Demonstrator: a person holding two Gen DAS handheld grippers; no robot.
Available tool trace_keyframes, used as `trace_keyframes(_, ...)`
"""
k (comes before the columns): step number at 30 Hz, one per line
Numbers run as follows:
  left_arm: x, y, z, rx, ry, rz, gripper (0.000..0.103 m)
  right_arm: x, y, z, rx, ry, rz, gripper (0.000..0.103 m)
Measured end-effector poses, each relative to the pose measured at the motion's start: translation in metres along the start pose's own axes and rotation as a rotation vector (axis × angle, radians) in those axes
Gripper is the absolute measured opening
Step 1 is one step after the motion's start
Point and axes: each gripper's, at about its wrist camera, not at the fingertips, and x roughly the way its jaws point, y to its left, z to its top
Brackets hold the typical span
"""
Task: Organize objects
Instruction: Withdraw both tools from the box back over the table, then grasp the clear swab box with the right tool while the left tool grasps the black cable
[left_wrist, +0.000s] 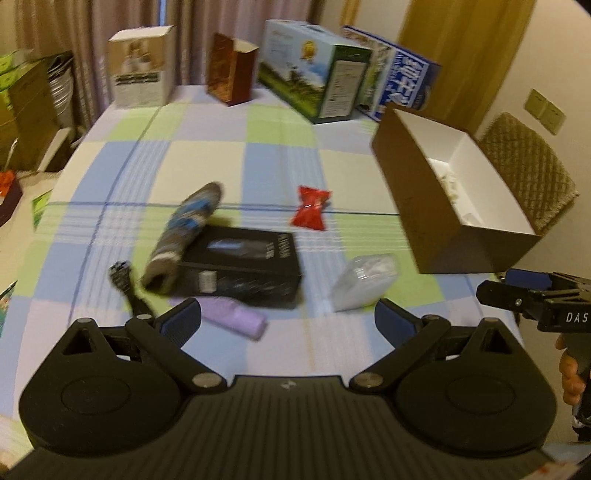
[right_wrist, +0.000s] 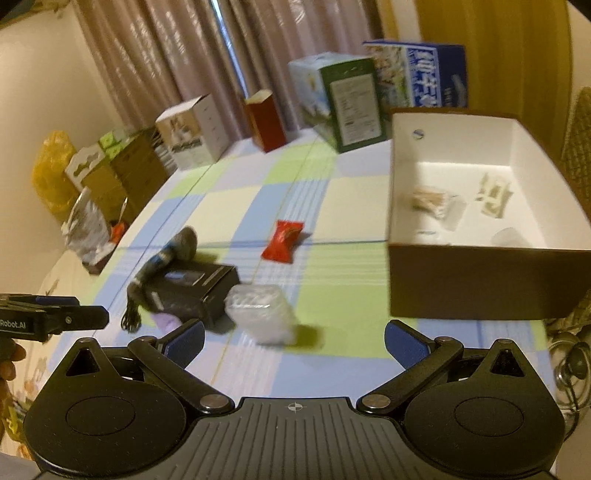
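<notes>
You are holding the left gripper (left_wrist: 288, 317) low over the near edge of the table (left_wrist: 207, 155), its blue fingers (left_wrist: 183, 318) spread wide and gripping nothing. You are holding the right gripper (right_wrist: 294, 338) the same way, wide open and empty, over the near right part of the checked cloth; from the left camera only its tip is showing at the far right edge, too little to judge there. The loose things are lying in a cluster just beyond your left fingers: a black box (left_wrist: 243, 266) is sitting flat, a rolled umbrella (left_wrist: 184, 236) is leaning across its left end and touching it, a black strap (left_wrist: 123, 282) is trailing to the left of the umbrella, and a purple pouch (left_wrist: 236, 319) is lying at the box's near edge, just beside your left finger. A clear packet (right_wrist: 260, 312) is resting to the right of the black box, close in front of the right gripper's left finger. A red candy (right_wrist: 282, 242) is lying farther out, apart from the cluster, near the middle of the table. The open tray (right_wrist: 402, 206) is standing at the right, white inside, with a few small pale items (right_wrist: 432, 201) already in it, too blurred to name. Four cartons (left_wrist: 314, 70) are standing along the far edge before the curtain (right_wrist: 166, 66).
</notes>
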Motion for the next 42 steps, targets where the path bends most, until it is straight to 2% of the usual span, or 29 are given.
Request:
trace_keyframes(11, -0.007, 0.069, -0.019, -0.101, 0.021, 0.129, 0.098, 0.043, 0.029, 0.0, -0.032, 0.037, -0.005, 0.101)
trace_keyframes(19, -0.003, 0.099, -0.026, -0.144, 0.032, 0.179, 0.098, 0.074, 0.046, 0.004, -0.054, 0.036, -0.043, 0.1)
trace_keyframes(23, 0.005, 0.111, -0.026, -0.149, 0.039, 0.208, 0.098, 0.088, 0.049, 0.007, -0.063, 0.038, -0.079, 0.088)
trace_keyframes(30, 0.025, 0.131, -0.023, -0.159, 0.062, 0.238, 0.098, 0.11, 0.052, 0.011, -0.067, 0.051, -0.116, 0.078)
trace_keyframes(33, 0.036, 0.137, -0.021, -0.158, 0.078, 0.242, 0.097, 0.117, 0.051, 0.011, -0.067, 0.061, -0.128, 0.071)
trace_keyframes(35, 0.045, 0.14, -0.019, -0.156, 0.089, 0.243, 0.097, 0.121, 0.05, 0.012, -0.072, 0.067, -0.139, 0.057)
trace_keyframes(42, 0.081, 0.147, -0.007, -0.137, 0.131, 0.232, 0.092, 0.124, 0.045, 0.016, -0.054, 0.073, -0.141, 0.056)
